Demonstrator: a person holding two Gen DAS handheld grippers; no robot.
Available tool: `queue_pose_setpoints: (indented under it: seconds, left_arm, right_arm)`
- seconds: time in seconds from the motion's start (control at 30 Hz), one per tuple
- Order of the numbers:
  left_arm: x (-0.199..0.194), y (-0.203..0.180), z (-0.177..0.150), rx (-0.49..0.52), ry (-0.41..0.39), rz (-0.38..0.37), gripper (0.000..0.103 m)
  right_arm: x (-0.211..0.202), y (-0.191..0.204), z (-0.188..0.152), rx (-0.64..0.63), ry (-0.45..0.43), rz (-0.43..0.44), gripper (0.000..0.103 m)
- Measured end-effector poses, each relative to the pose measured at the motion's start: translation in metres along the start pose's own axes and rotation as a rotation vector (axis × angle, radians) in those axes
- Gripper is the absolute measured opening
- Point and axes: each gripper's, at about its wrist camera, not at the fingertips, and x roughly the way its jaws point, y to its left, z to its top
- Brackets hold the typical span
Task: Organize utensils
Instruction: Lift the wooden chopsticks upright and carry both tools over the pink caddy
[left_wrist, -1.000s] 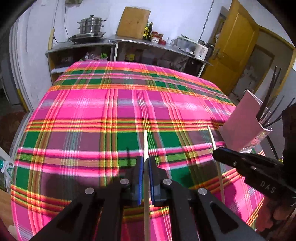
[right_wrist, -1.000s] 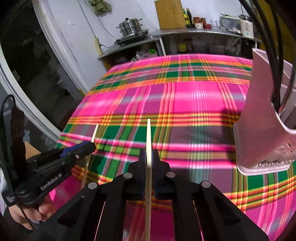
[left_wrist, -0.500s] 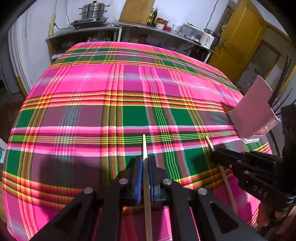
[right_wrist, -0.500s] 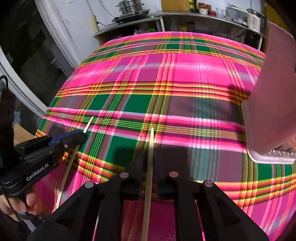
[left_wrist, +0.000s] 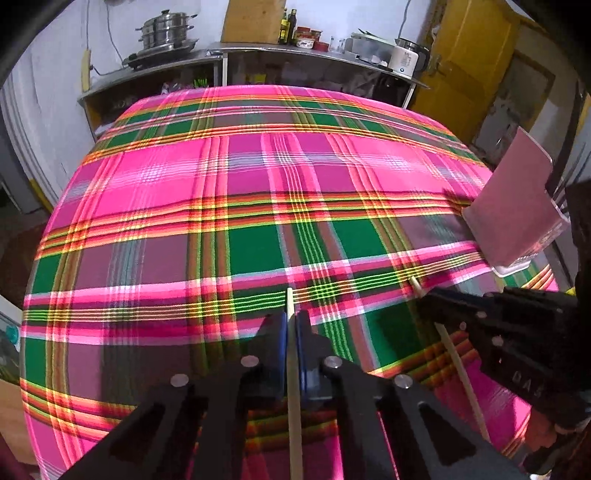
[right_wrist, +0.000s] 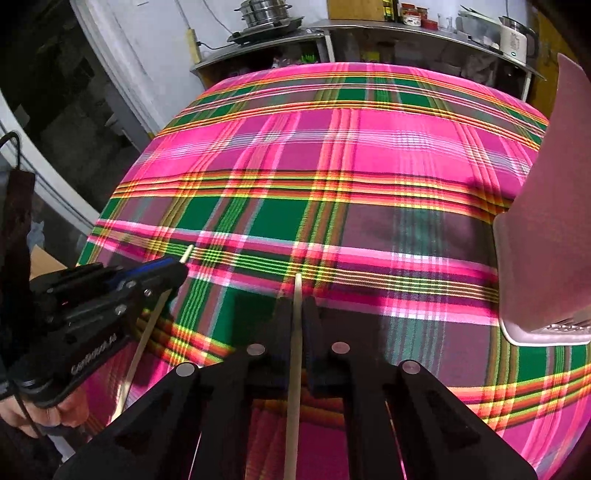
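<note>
Each tool pinches one chopstick lengthwise: left tool (left_wrist: 291, 328), right tool (right_wrist: 296, 314). The pink holder (right_wrist: 546, 236), probably upright, stands right of both, nearer the right tool.

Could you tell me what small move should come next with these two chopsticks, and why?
Probably carry the right claw toward the pink utensil holder on its right. Each claw is shut on one wooden chopstick, the left claw on the other chopstick, both above the plaid cloth, and the holder stands nearest the right one.
</note>
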Motion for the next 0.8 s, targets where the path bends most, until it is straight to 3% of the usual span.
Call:
queue_pose_setpoints:
  seconds: [0.8]
  left_arm:
    - [-0.131,-0.056,0.036,0.091,-0.270,-0.101,0.005]
  right_arm:
    - [-0.141,0.011,0.011,-0.027,-0.301,0.028,0.006]
